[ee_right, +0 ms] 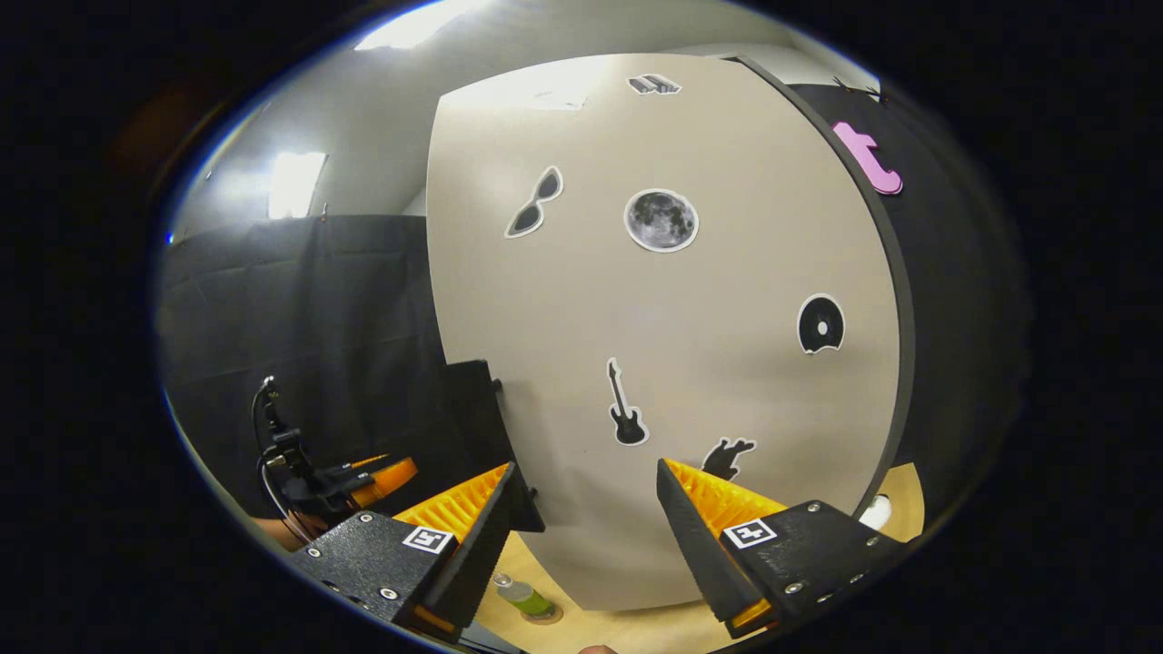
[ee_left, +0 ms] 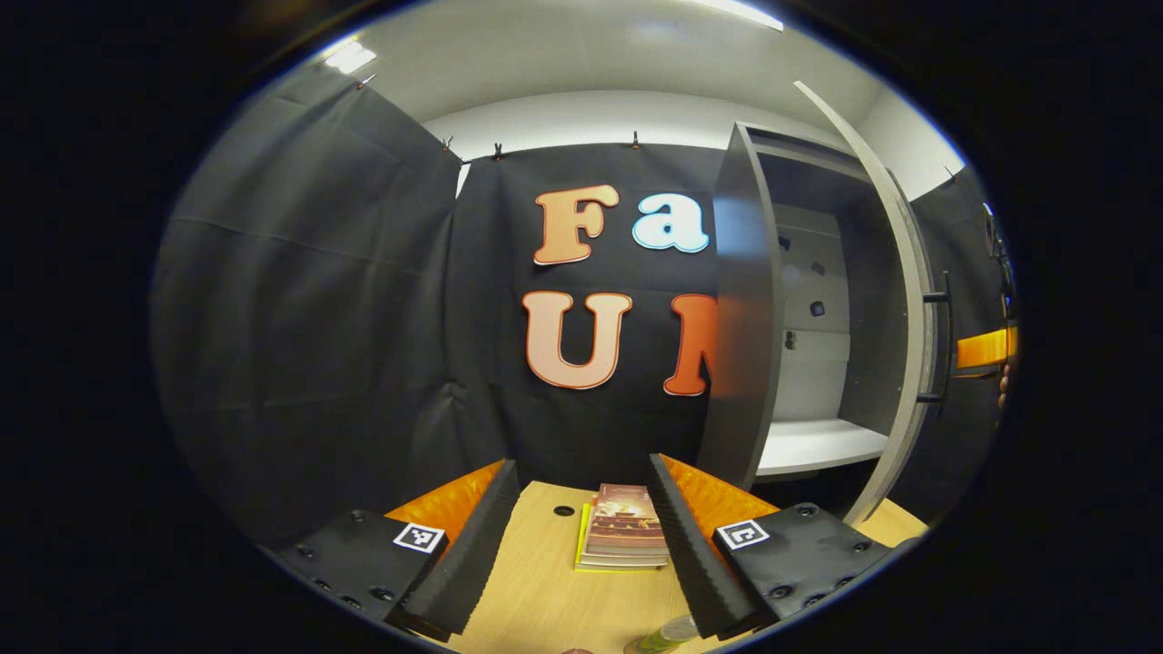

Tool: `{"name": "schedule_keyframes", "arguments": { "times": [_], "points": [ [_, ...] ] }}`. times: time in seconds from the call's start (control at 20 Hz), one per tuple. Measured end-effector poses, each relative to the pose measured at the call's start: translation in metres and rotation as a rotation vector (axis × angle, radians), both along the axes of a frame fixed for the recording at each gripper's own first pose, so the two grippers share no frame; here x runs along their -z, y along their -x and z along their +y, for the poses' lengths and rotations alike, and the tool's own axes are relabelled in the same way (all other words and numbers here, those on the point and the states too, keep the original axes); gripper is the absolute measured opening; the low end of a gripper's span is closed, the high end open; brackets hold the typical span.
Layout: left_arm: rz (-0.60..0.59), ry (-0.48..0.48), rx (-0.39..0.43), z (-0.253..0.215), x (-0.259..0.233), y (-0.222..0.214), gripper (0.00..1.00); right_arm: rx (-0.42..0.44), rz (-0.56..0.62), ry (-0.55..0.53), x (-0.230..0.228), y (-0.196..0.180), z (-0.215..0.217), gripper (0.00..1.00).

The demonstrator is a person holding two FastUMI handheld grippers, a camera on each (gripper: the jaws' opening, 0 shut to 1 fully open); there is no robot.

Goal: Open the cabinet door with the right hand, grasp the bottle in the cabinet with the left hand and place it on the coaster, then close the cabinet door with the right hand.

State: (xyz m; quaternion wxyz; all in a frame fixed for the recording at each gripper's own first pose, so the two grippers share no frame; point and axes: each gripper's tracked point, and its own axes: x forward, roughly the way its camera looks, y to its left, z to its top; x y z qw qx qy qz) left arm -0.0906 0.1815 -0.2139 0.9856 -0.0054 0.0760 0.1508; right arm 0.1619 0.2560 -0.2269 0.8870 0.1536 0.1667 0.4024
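Gaping wide and empty, the left gripper (ee_left: pixel 581 536) hangs over the wooden table (ee_left: pixel 536 590), books (ee_left: pixel 623 527) beyond its fingers. The right gripper (ee_right: pixel 586 536), equally wide, faces the open cabinet door (ee_right: pixel 663 363). The bottle (ee_right: pixel 524 595) stands on the coaster (ee_right: pixel 542 616).

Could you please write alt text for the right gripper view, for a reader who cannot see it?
The open right tool faces the beige cabinet door, which carries black stickers such as a guitar and a moon. Below, a green bottle stands on a coaster on the wooden table; the left tool is at lower left.
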Motion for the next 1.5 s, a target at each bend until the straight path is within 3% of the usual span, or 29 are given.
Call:
{"name": "schedule_keyframes", "arguments": {
  "times": [0.1, 0.15, 0.4, 0.55, 0.6, 0.65, 0.8, 1.0, 1.05, 1.15, 1.5],
  "points": [
    [0.008, 0.006, -0.023, 0.011, 0.004, 0.003, 0.92, -0.009, 0.02, -0.018, 0.0, -0.003, 0.01, 0.98],
    [0.013, 0.012, -0.035, 0.016, 0.007, 0.005, 0.93, -0.007, 0.031, -0.024, 0.0, -0.004, 0.012, 0.92],
    [0.037, 0.039, -0.059, 0.028, 0.016, 0.006, 0.92, 0.031, 0.024, 0.008, 0.0, -0.005, 0.015, 0.94],
    [0.035, 0.024, -0.049, 0.027, 0.017, 0.005, 1.0, 0.008, 0.022, 0.014, -0.004, 0.004, 0.03, 0.94],
    [0.031, 0.019, -0.043, 0.026, 0.015, 0.005, 0.96, -0.011, 0.021, 0.017, -0.004, 0.007, 0.04, 0.94],
    [0.025, 0.015, -0.037, 0.025, 0.013, 0.004, 1.0, -0.016, 0.01, 0.027, -0.005, 0.008, 0.046, 0.94],
    [0.011, 0.014, -0.029, 0.022, 0.005, -0.004, 0.92, 0.033, -0.035, 0.071, -0.007, 0.006, 0.048, 0.94],
    [0.005, 0.015, -0.029, 0.025, 0.0, -0.032, 0.92, 0.066, 0.02, 0.063, -0.003, 0.001, 0.052, 0.97],
    [0.018, 0.011, -0.031, 0.027, 0.001, -0.033, 0.96, 0.073, 0.036, 0.056, -0.002, 0.0, 0.053, 0.97],
    [0.054, 0.017, -0.025, 0.027, 0.007, -0.042, 0.92, 0.091, 0.056, 0.051, 0.0, 0.0, 0.053, 0.97],
    [0.058, 0.072, 0.048, -0.002, -0.013, -0.078, 0.92, 0.188, -0.023, 0.073, -0.019, -0.007, 0.043, 0.97]
  ]
}}
